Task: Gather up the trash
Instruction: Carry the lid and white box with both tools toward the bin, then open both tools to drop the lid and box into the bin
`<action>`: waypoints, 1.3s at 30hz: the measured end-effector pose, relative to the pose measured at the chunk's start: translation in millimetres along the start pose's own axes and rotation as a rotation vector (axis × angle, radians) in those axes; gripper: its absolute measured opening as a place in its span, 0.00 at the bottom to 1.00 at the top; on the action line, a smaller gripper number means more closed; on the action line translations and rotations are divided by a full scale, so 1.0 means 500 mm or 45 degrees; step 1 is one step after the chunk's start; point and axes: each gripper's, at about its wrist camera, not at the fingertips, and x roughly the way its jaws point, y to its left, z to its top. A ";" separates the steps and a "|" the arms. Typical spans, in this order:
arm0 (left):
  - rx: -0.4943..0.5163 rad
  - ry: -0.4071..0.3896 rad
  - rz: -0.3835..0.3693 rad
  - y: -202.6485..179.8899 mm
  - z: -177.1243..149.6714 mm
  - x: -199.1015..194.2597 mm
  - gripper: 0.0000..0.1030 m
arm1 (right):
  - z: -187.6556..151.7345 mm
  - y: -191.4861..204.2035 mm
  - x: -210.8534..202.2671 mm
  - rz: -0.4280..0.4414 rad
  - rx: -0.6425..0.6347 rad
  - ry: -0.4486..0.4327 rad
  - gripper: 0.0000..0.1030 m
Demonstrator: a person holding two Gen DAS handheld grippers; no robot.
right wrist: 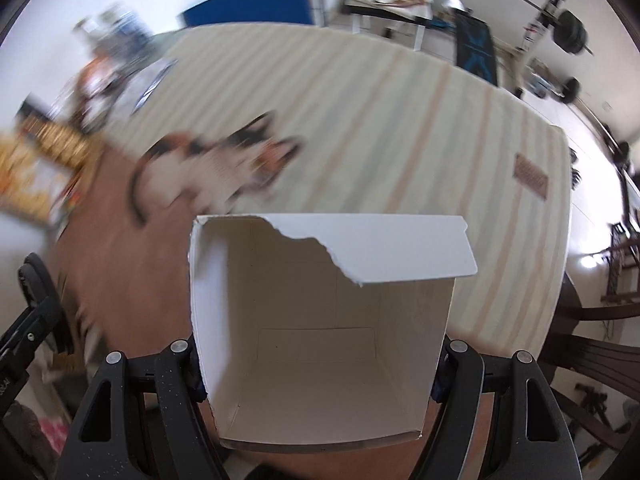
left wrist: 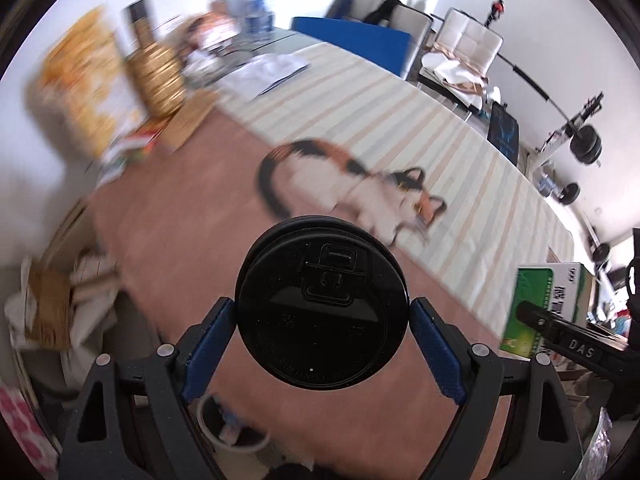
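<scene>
Now my left gripper (left wrist: 322, 322) squeezes a round black cup lid (left wrist: 322, 304) between its blue fingers (left wrist: 436, 354), up above the brown table (left wrist: 180, 216). My right gripper (right wrist: 316, 364) pinches an open white box (right wrist: 320, 320) with a torn flap, also held over the table. A cat (left wrist: 352, 184) walks on the striped cloth (left wrist: 460, 152) past the lid. A green box (left wrist: 544, 304) sits near the table edge

A calico cat (left wrist: 352, 184) stands on the brown worktop (left wrist: 192, 216), at the edge of a pale striped cloth (left wrist: 440, 128) that covers its far part. Blurred boxes and a gold tin (left wrist: 158, 76) crowd the worktop's left end, and a green carton (left wrist: 532, 304) sits at the right. White chairs (left wrist: 468, 40) and barbell weights (left wrist: 586, 144) line the wall beyond.
</scene>
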 end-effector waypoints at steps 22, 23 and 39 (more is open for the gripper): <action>-0.717 0.382 -0.032 0.540 -0.638 0.214 0.85 | -0.719 0.396 0.417 0.194 -0.461 0.564 0.75; -0.745 0.392 -0.047 0.554 -0.654 0.252 0.85 | -0.732 0.399 0.457 0.199 -0.468 0.583 0.75; -0.939 0.483 0.004 0.681 -0.865 0.656 0.99 | -0.849 0.450 0.984 0.341 -0.622 0.752 1.00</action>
